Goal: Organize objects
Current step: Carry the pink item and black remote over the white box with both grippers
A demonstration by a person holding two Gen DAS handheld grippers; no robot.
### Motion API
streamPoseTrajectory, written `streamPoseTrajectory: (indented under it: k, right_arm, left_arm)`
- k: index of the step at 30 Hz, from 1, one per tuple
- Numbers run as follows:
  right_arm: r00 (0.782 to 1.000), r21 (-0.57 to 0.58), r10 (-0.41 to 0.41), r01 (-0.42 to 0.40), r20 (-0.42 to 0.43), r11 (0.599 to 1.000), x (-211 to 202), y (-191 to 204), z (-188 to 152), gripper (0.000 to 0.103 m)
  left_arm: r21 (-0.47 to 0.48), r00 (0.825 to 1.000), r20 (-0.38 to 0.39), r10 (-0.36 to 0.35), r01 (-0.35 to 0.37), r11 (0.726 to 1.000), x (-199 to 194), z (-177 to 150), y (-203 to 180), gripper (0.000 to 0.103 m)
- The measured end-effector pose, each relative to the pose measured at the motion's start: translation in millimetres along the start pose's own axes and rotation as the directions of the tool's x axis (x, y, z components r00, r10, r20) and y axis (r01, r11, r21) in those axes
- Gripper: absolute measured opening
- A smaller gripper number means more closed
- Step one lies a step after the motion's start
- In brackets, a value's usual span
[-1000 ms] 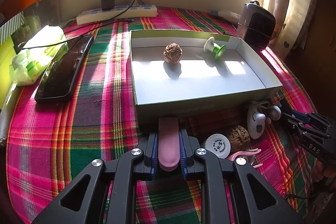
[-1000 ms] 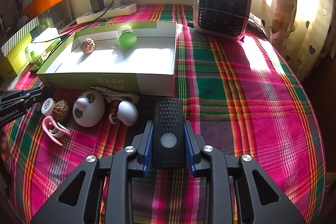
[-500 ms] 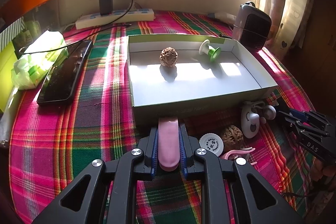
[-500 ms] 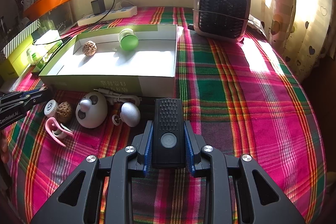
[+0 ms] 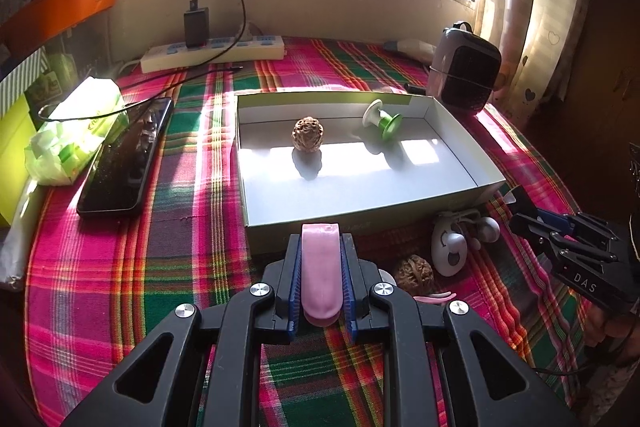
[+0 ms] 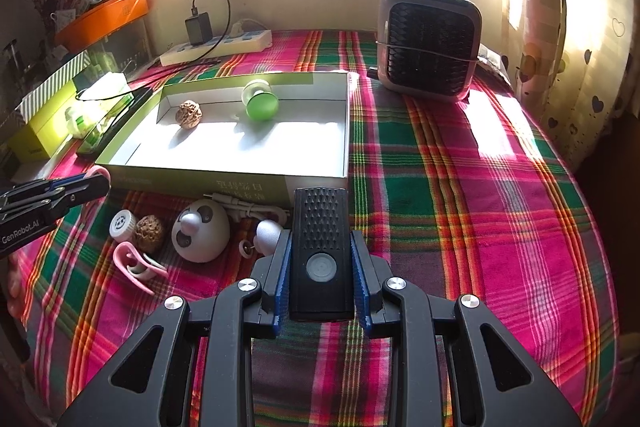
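My left gripper (image 5: pixel 321 259) is shut on a pink oblong case (image 5: pixel 321 275), held above the cloth just in front of the shallow white box (image 5: pixel 360 211). My right gripper (image 6: pixel 320 255) is shut on a black remote-like device (image 6: pixel 320 247), near the box's front right corner (image 6: pixel 316 183). In the box lie a walnut (image 5: pixel 307 134) and a green-and-white spool (image 5: pixel 382 119). In front of the box lie a second walnut (image 6: pixel 149 233), a white round cap (image 6: pixel 122 225), a pink clip (image 6: pixel 134 263) and a white panda-shaped earphone case (image 6: pixel 200 235) with cable.
A black phone (image 5: pixel 124 159) and a tissue pack (image 5: pixel 76 131) lie left of the box. A power strip (image 5: pixel 212 53) with charger sits at the back by the wall. A small heater (image 6: pixel 430 41) stands at the back right. Plaid cloth covers the table.
Both grippers have risen and drawn back a little with their objects still held, so the box and loose items look farther away and lower in view.
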State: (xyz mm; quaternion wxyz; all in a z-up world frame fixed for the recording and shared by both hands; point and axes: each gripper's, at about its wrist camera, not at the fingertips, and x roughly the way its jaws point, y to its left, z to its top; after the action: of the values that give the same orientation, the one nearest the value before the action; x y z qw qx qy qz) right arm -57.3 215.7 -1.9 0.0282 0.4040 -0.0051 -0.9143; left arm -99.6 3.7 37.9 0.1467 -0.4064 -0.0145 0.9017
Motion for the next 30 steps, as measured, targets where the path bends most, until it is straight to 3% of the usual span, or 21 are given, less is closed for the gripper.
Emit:
streamPoseTrajectory:
  k: [16, 30]
  right_arm:
    - [0.999, -0.006, 0.025, -0.024, 0.034, 1.000, -2, 3, 27, 0.028]
    - [1.000, -0.022, 0.023, -0.023, 0.011, 0.999, 30, 3, 67, 0.028]
  left_arm:
    - [-0.001, 1.000, 0.024, 0.007, -0.007, 1.000, 5, 24, 2, 0.016]
    - [0.000, 0.999, 0.018, 0.029, -0.029, 1.000, 32, 52, 9, 0.016]
